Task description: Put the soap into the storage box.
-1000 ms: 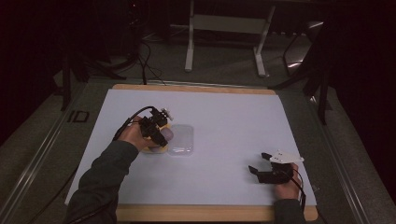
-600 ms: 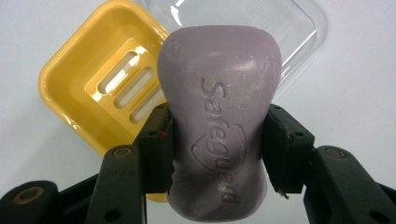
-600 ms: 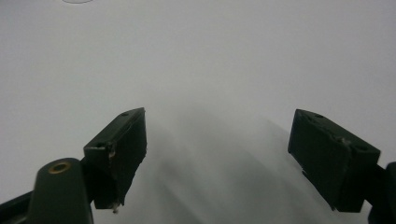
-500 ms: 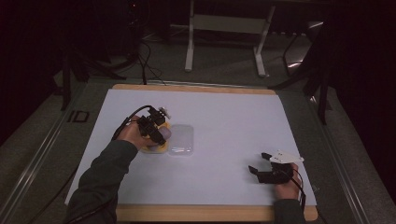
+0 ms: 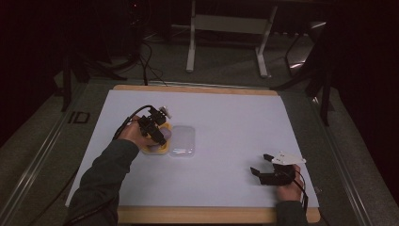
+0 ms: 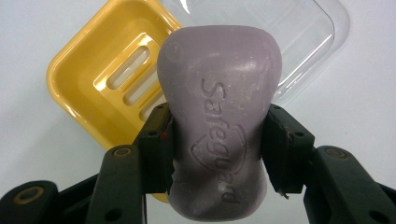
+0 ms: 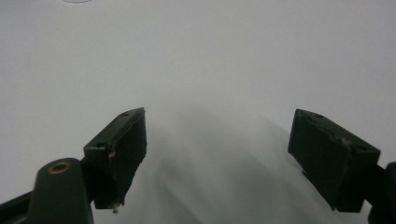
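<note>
A purple bar of soap (image 6: 219, 112) with embossed lettering is clamped between the pads of my left gripper (image 6: 217, 149), held above a yellow slotted soap dish (image 6: 100, 88). A clear plastic lid (image 6: 299, 42) lies beside the dish, touching it. In the high view my left gripper (image 5: 157, 133) hovers over the yellow dish (image 5: 157, 149) left of centre, with the clear lid (image 5: 182, 140) just to its right. My right gripper (image 5: 260, 169) rests near the table's front right, its jaws wide apart with nothing between them; in the right gripper view those jaws (image 7: 217, 154) stand over bare white surface.
A white sheet (image 5: 226, 117) covers the wooden table top (image 5: 197, 214). Cables trail from the left gripper toward the back left. A metal stand (image 5: 226, 28) and dark floor lie beyond the far edge.
The left gripper with the soap has shifted slightly over the yellow dish. The right gripper has stayed put.
</note>
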The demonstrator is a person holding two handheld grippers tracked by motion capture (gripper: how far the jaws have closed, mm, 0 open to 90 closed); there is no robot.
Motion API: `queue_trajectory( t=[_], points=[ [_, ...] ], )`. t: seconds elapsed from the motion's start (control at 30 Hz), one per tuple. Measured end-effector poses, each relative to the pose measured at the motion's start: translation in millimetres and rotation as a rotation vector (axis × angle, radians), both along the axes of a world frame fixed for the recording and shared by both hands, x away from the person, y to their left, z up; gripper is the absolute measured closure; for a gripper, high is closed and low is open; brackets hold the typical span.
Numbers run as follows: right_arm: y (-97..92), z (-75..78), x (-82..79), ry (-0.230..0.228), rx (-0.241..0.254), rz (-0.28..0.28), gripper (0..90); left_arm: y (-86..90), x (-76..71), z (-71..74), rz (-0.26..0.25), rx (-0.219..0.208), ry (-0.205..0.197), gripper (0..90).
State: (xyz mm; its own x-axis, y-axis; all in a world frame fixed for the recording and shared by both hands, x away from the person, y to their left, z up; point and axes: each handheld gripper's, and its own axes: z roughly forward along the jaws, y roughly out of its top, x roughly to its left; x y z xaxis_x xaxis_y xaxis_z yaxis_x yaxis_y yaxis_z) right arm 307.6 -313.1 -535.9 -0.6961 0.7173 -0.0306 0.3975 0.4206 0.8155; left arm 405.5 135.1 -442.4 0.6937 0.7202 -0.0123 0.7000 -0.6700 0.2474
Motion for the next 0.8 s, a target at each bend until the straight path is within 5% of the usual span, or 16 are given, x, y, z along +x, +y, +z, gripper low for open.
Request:
queue_trajectory(
  t=[0.8],
  points=[
    [-0.4, 0.0, 0.1, 0.001, 0.005, 0.001, 19.0, 3.8, 8.9, -2.5, 0.036, -0.005, 0.010, 50.1]
  ],
)
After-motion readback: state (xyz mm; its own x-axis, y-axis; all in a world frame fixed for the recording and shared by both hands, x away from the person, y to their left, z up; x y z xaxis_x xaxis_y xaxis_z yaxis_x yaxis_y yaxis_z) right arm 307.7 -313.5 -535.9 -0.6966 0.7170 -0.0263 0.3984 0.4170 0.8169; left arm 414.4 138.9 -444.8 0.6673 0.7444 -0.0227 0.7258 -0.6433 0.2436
